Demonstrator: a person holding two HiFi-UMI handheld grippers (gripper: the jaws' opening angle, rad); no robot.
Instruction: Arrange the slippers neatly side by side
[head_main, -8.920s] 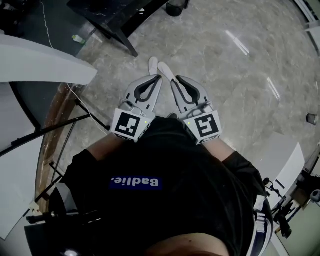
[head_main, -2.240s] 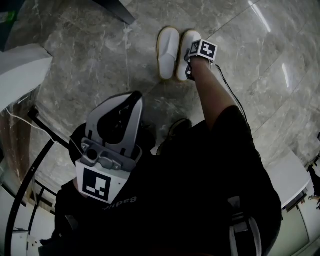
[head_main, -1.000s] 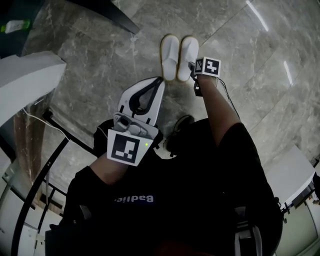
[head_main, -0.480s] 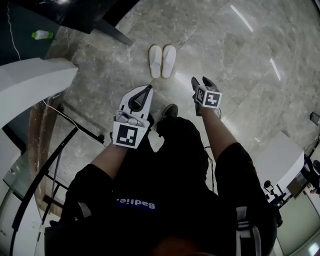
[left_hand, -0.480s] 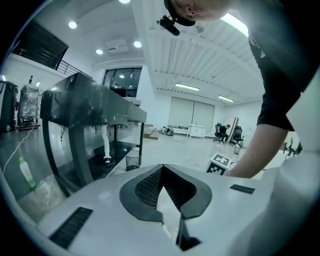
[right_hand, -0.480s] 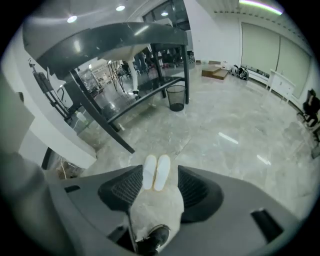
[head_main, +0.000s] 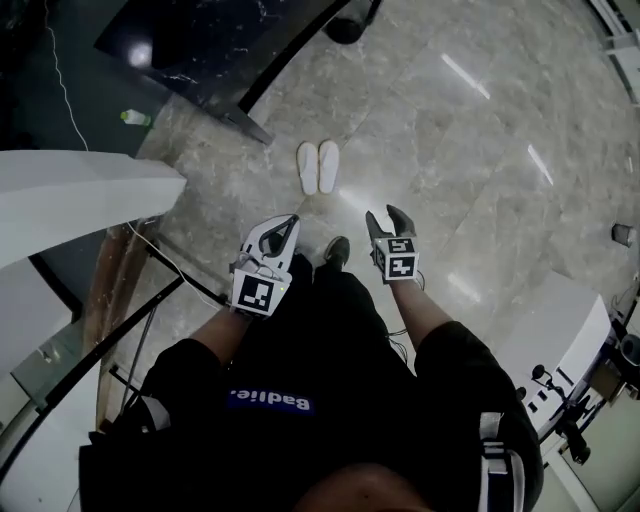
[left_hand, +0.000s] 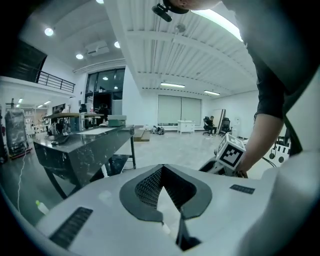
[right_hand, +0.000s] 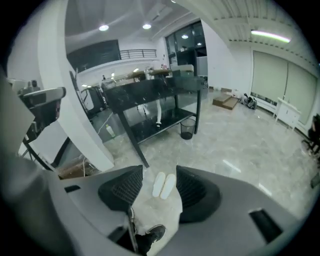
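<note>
Two white slippers (head_main: 318, 167) lie side by side on the marble floor, toes pointing away, edges touching or nearly so. In the right gripper view the slippers (right_hand: 164, 185) show far off on the floor, framed between the jaws. My right gripper (head_main: 388, 216) is held up in front of the person's body, well short of the slippers, open and empty. My left gripper (head_main: 288, 222) hangs at about the same height on the left, its jaws closed tip to tip on nothing. The left gripper view looks out over the room, with that gripper (left_hand: 162, 169) shut.
A black table (head_main: 215, 60) stands behind the slippers, a dark bin (head_main: 345, 25) beside it. A green bottle (head_main: 135, 118) lies under the table. A white curved counter (head_main: 80, 190) is at left, a white desk (head_main: 560, 310) at right. The person's shoe (head_main: 337, 250) is below.
The right gripper has lifted away from the slippers and come back to the body. The person has straightened up, so the slippers look smaller and farther. The left gripper stays shut.
</note>
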